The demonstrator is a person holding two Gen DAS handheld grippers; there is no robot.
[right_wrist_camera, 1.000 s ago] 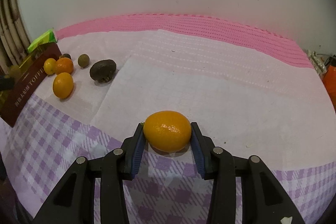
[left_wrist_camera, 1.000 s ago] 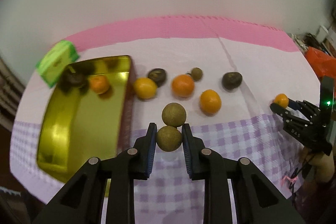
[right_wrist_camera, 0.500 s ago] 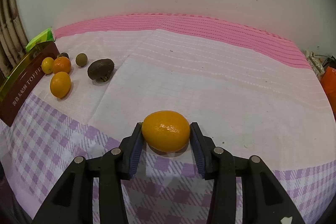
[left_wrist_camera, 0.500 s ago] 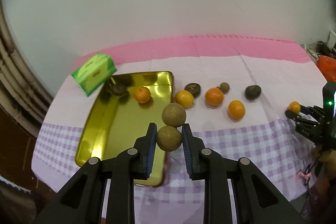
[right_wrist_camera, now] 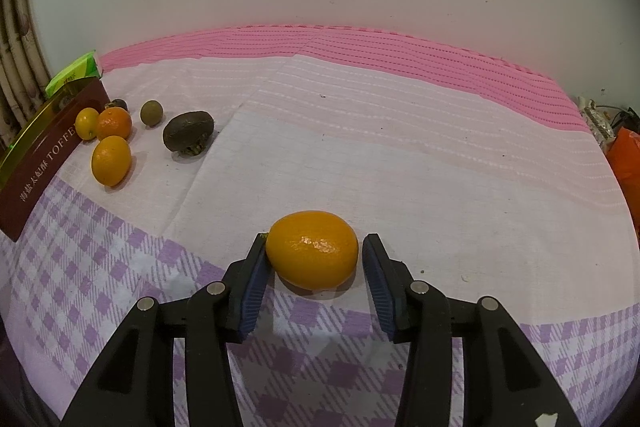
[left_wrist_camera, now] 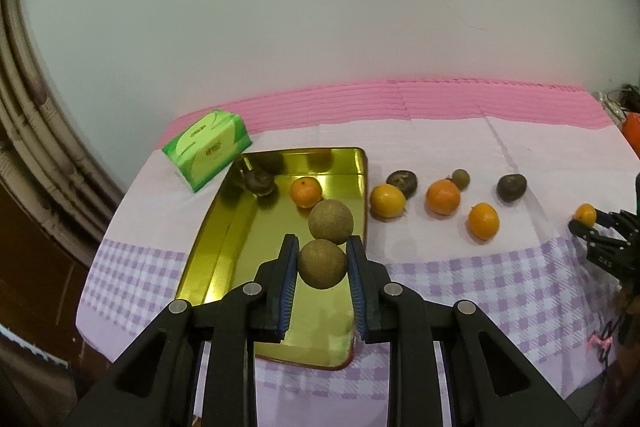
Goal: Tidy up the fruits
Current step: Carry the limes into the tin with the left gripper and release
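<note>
My left gripper (left_wrist_camera: 322, 259) is shut on a brown round fruit (left_wrist_camera: 322, 264), with a second brown fruit (left_wrist_camera: 331, 221) attached beyond it, held above the gold tray (left_wrist_camera: 224, 247). The tray holds an orange (left_wrist_camera: 305, 191) and a dark fruit (left_wrist_camera: 259, 183). Several oranges and dark fruits lie in a row on the cloth right of the tray. My right gripper (right_wrist_camera: 314, 259) sits around an orange citrus (right_wrist_camera: 312, 254) on the cloth; the left pad touches it, the right pad stands apart. The right gripper also shows in the left wrist view (left_wrist_camera: 592, 227).
A green tissue pack (left_wrist_camera: 207, 148) stands behind the tray. Loose fruits (right_wrist_camera: 111, 159) (right_wrist_camera: 188, 131) lie beside the tray's maroon wall (right_wrist_camera: 40, 167). An orange bag (right_wrist_camera: 626, 163) sits at the far right edge. A wall is behind the table.
My left gripper has risen and moved left with the brown fruits, from the cloth to above the tray. My right gripper's jaws have opened slightly around the orange citrus.
</note>
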